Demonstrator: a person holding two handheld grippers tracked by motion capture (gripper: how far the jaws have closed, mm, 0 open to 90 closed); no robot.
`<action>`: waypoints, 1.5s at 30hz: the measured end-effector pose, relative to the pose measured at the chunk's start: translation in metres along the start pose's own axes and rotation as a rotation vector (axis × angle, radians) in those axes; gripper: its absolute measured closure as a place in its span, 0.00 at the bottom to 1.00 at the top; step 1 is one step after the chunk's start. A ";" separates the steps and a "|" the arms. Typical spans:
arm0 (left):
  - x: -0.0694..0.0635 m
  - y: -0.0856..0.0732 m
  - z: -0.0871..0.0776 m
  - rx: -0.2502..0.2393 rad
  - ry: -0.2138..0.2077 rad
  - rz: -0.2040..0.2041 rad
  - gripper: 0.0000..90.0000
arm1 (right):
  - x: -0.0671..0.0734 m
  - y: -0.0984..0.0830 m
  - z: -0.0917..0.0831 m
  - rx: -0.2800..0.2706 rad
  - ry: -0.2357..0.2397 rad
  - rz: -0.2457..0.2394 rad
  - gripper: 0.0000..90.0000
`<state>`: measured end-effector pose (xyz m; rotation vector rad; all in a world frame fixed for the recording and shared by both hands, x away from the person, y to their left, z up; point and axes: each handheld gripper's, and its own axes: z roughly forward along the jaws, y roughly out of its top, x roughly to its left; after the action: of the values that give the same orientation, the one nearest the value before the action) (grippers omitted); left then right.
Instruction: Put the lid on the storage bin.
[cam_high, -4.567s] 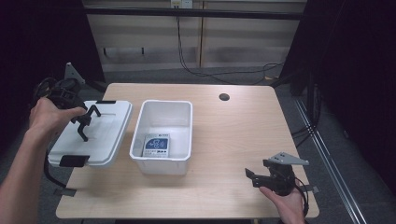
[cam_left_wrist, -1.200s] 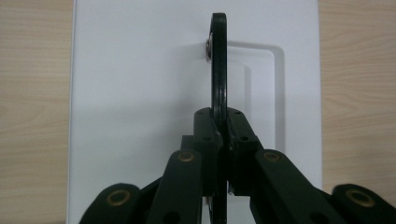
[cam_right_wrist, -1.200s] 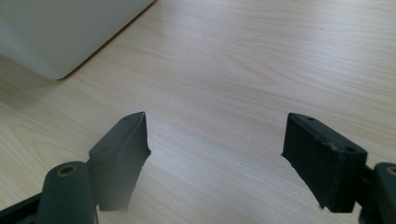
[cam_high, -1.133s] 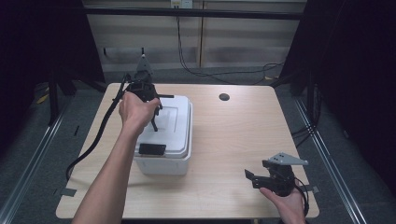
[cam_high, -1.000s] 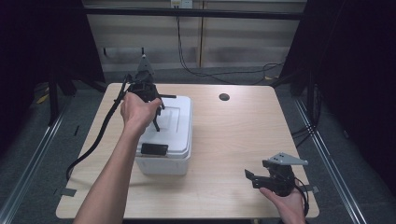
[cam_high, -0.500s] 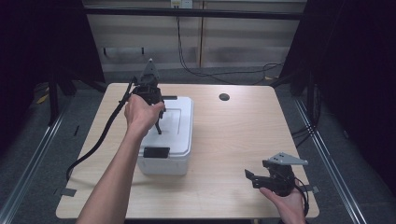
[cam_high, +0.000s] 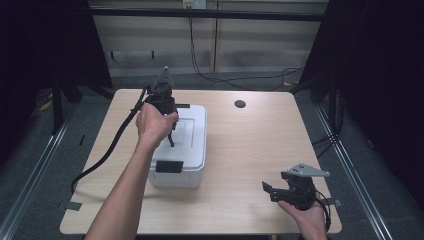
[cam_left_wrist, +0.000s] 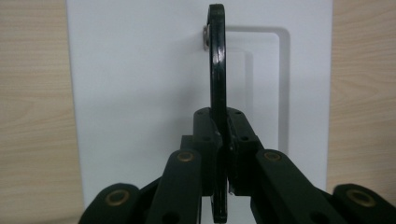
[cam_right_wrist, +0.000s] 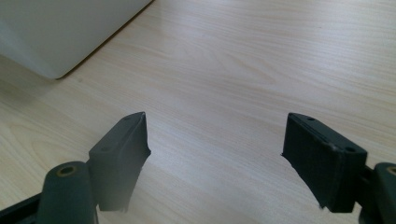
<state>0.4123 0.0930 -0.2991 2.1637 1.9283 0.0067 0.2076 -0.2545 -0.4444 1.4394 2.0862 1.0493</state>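
Left tongs: pinched the lid's black handle over the white box.
Right tongs: spread, above the table.

Left hand covers near part of left gripper; jaw tips small and dark against white lid, grip unreadable from high view. In left gripper view, black handle runs off bottom edge. Box contents hidden under lid. In right gripper view, white box cut off at top-left corner; right gripper jaw bases cut by bottom edge.
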 end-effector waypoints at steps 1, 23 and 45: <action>0.000 0.000 0.000 -0.001 -0.001 0.009 0.93 | 0.000 0.000 0.000 0.000 0.000 0.000 0.24; -0.001 0.001 0.004 0.022 -0.032 0.064 0.82 | 0.000 0.000 0.000 0.002 0.002 -0.001 0.24; 0.017 0.003 -0.013 -0.054 -0.128 0.169 0.28 | 0.000 0.000 0.000 0.006 -0.002 0.002 0.24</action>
<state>0.4153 0.1120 -0.2891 2.2268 1.6548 -0.0481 0.2077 -0.2541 -0.4446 1.4448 2.0888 1.0431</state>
